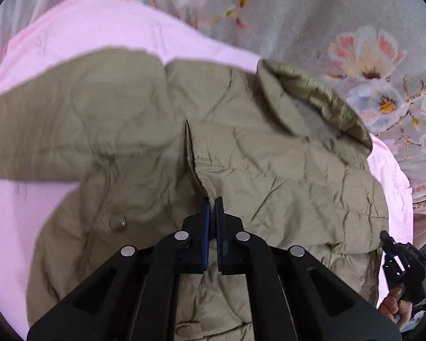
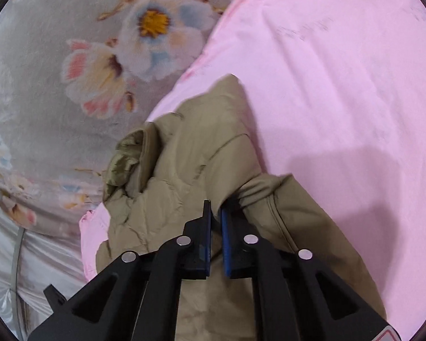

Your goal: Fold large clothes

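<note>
A khaki quilted jacket (image 1: 269,153) lies on a pink sheet (image 1: 105,25), collar at the upper right. My left gripper (image 1: 213,203) is shut on a fold of the jacket near its middle. In the right wrist view the jacket (image 2: 190,153) hangs bunched, its collar to the left. My right gripper (image 2: 215,206) is shut on a jacket edge. The right gripper also shows in the left wrist view (image 1: 383,234) at the jacket's right edge, pinching it.
A grey floral bedspread (image 1: 326,14) lies beyond the pink sheet, and shows in the right wrist view (image 2: 56,71) at left. The pink sheet (image 2: 340,85) spreads to the right. A hand (image 1: 397,307) holds the right gripper's handle.
</note>
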`<state>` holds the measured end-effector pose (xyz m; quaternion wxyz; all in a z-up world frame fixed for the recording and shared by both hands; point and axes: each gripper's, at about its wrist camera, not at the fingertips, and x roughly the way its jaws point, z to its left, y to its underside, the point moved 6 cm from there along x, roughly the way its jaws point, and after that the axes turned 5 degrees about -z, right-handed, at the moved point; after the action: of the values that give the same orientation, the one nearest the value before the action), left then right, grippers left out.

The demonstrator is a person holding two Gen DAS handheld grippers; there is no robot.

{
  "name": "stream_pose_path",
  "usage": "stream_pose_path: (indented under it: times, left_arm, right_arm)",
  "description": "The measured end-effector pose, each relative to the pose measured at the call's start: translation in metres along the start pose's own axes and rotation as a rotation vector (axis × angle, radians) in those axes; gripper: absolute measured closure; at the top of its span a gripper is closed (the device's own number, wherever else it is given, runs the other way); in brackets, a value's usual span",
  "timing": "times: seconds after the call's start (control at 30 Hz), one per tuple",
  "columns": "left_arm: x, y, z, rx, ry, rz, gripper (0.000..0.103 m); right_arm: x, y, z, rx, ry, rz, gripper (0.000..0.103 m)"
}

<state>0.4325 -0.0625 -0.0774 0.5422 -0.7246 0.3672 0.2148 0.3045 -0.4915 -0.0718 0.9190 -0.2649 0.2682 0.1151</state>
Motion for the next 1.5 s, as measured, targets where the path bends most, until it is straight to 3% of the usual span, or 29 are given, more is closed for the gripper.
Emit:
stream_pose_path:
  times: [0.1,0.17,0.27,0.37,0.7,0.97,1.03,1.1,1.2,1.23,1.27,1.33,1.43,1.5]
  left_arm:
    - [-0.02,-0.015,-0.001,0.065,-0.036,-0.117,0.102]
    - [-0.015,-0.01,0.005,0.088,-0.054,-0.126,0.102]
    - [0.015,0.013,0.016,0.137,-0.12,-0.072,0.102]
    - [0.021,0.028,0.022,0.157,-0.135,-0.087,0.102]
    - [0.008,0.047,0.022,0.196,-0.19,-0.103,0.099]
    - [-0.028,0.087,0.034,0.206,-0.189,-0.105,0.099]
    - [-0.034,0.089,0.035,0.199,-0.186,-0.109,0.098]
    - [-0.043,0.089,0.039,0.2,-0.204,-0.109,0.09]
    - [-0.08,0.076,0.041,0.25,-0.297,-0.185,0.075]
    - [-0.095,0.068,0.038,0.26,-0.319,-0.231,0.074]
    - [-0.11,0.058,0.029,0.265,-0.315,-0.275,0.074]
    - [-0.121,0.044,0.005,0.264,-0.26,-0.289,0.072]
    - [-0.102,0.042,-0.038,0.298,-0.168,-0.245,0.061]
    - [-0.077,0.052,-0.054,0.326,-0.166,-0.203,0.058]
  right_arm:
    - [-0.034,-0.011,0.032,-0.11,-0.055,-0.138,0.1]
    - [-0.043,-0.011,0.038,-0.172,-0.023,-0.182,0.1]
    - [-0.021,0.003,0.024,-0.244,0.115,-0.129,0.1]
    - [0.003,0.023,0.001,-0.307,0.24,-0.053,0.1]
    - [0.001,0.039,-0.005,-0.406,0.357,-0.021,0.099]
    - [-0.045,0.071,-0.028,-0.411,0.361,-0.018,0.098]
    - [-0.05,0.073,-0.03,-0.406,0.351,-0.007,0.095]
    - [-0.057,0.073,-0.032,-0.387,0.36,0.021,0.089]
    - [-0.095,0.071,-0.004,-0.431,0.357,-0.047,0.081]
    - [-0.104,0.072,0.009,-0.469,0.35,-0.077,0.079]
    - [-0.11,0.072,0.023,-0.503,0.343,-0.097,0.079]
    - [-0.108,0.076,0.055,-0.55,0.292,-0.089,0.078]
    - [-0.083,0.093,0.105,-0.638,0.23,-0.045,0.078]
    - [-0.057,0.111,0.124,-0.713,0.23,-0.024,0.078]
